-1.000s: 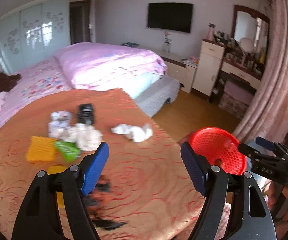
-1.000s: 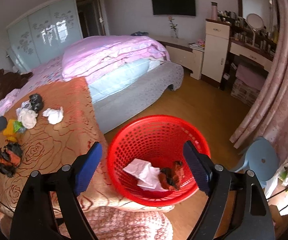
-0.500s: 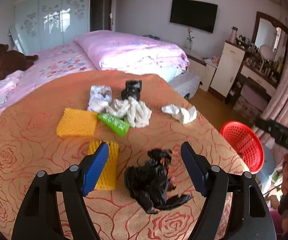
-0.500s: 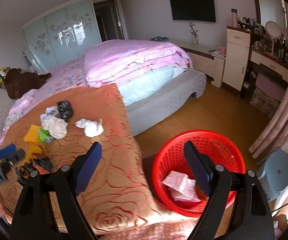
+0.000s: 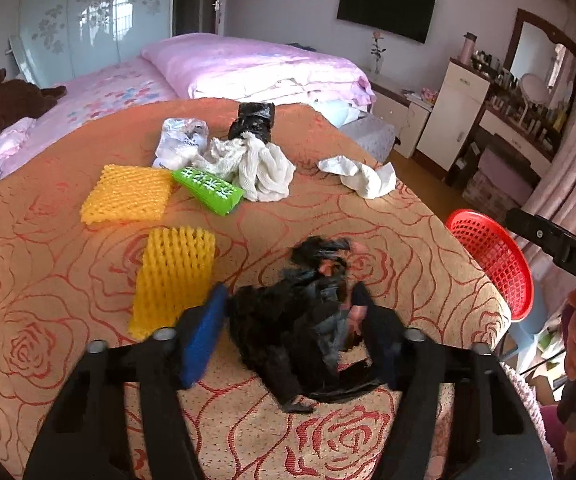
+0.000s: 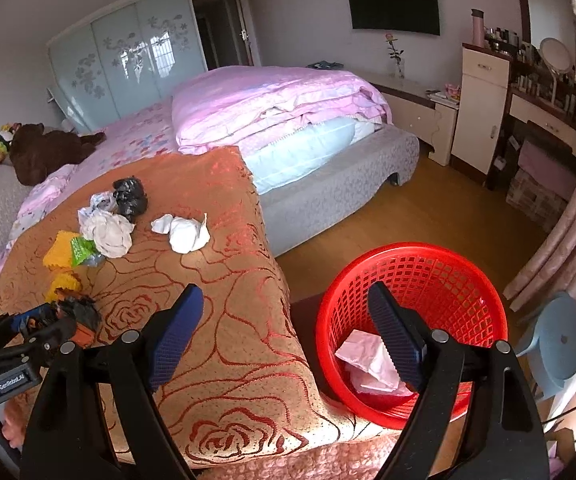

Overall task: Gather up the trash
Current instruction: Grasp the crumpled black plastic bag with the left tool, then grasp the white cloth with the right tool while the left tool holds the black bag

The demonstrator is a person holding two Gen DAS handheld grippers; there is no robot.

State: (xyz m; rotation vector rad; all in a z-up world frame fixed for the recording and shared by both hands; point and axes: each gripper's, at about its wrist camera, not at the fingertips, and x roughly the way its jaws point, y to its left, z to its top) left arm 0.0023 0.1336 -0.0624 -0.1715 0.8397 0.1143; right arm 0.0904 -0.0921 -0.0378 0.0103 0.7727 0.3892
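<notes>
A crumpled black plastic bag (image 5: 299, 320) lies on the orange rose-patterned blanket (image 5: 48, 272). My left gripper (image 5: 291, 332) is open with its jaws on either side of the bag; it also shows in the right wrist view (image 6: 54, 316). My right gripper (image 6: 288, 332) is open and empty, above the blanket's edge beside the red basket (image 6: 447, 276), which holds white paper (image 6: 367, 360). Other trash lies farther on the blanket: two yellow foam nets (image 5: 172, 272), a green wrapper (image 5: 208, 190), a white cloth wad (image 5: 260, 168), a white tissue (image 5: 361, 178) and another black bag (image 5: 254, 122).
A pink bed (image 6: 280, 96) stands behind the blanket. A dresser and vanity (image 6: 527, 92) line the right wall. A light blue stool (image 6: 559, 340) stands right of the basket on the wooden floor. A brown plush toy (image 6: 44, 148) lies at the far left.
My left gripper has swung from the basket side to the blanket and come down around the black bag, its jaws narrowing. My right gripper has risen and pulled back from over the basket.
</notes>
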